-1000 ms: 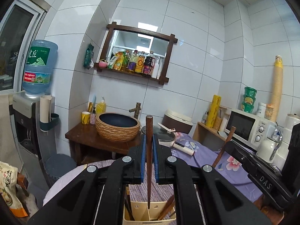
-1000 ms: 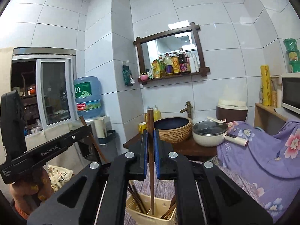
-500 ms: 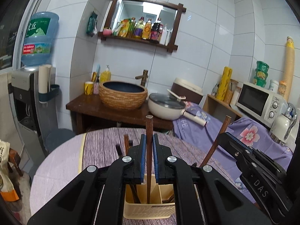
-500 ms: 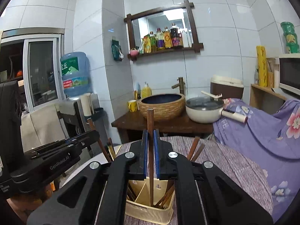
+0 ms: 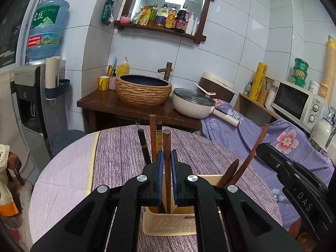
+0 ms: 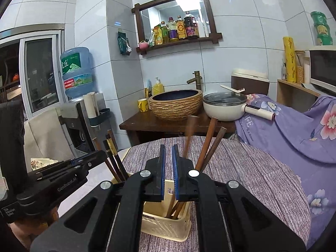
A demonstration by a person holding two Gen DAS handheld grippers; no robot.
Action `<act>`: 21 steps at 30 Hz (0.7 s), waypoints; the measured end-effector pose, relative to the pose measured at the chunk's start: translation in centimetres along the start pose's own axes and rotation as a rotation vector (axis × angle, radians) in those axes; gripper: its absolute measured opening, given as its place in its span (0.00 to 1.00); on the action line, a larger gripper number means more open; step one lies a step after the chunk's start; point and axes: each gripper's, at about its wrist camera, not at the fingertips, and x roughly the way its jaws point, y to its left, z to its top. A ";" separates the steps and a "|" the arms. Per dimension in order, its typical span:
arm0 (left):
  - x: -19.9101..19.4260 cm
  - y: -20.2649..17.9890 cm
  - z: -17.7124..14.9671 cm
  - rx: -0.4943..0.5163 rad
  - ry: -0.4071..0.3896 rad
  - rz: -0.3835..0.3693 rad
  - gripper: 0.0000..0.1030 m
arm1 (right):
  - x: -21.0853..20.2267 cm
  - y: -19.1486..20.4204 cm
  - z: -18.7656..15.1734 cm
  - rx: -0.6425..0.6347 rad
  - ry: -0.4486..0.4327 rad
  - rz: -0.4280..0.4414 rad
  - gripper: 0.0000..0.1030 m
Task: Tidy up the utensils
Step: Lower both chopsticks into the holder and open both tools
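Gripping a brown chopstick (image 5: 166,140) upright, the left tongs (image 5: 166,154) hold its lower end inside the cream basket (image 5: 168,224) on the round tabletop (image 5: 117,157). The right tongs (image 6: 168,149) sit drawn together with nothing between them, above the same basket; a blurred chopstick (image 6: 189,132) leans just beside them.

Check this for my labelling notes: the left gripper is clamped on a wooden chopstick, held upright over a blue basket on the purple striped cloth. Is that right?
Not quite: the basket is cream, not blue, as the left wrist view shows. The rest holds: the left gripper is clamped on a wooden chopstick, held upright over that basket on the purple striped cloth.
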 end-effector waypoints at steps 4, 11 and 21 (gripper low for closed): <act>-0.4 -0.1 -0.4 0.013 0.002 -0.002 0.30 | -0.3 0.2 -0.5 -0.031 -0.003 -0.011 0.08; -2.7 0.3 -2.6 0.052 -0.027 0.054 0.65 | -3.3 0.4 -1.5 -0.053 -0.059 -0.027 0.51; -4.1 1.2 -9.3 0.086 0.079 0.112 0.76 | -4.7 -0.9 -6.7 -0.006 0.097 -0.089 0.59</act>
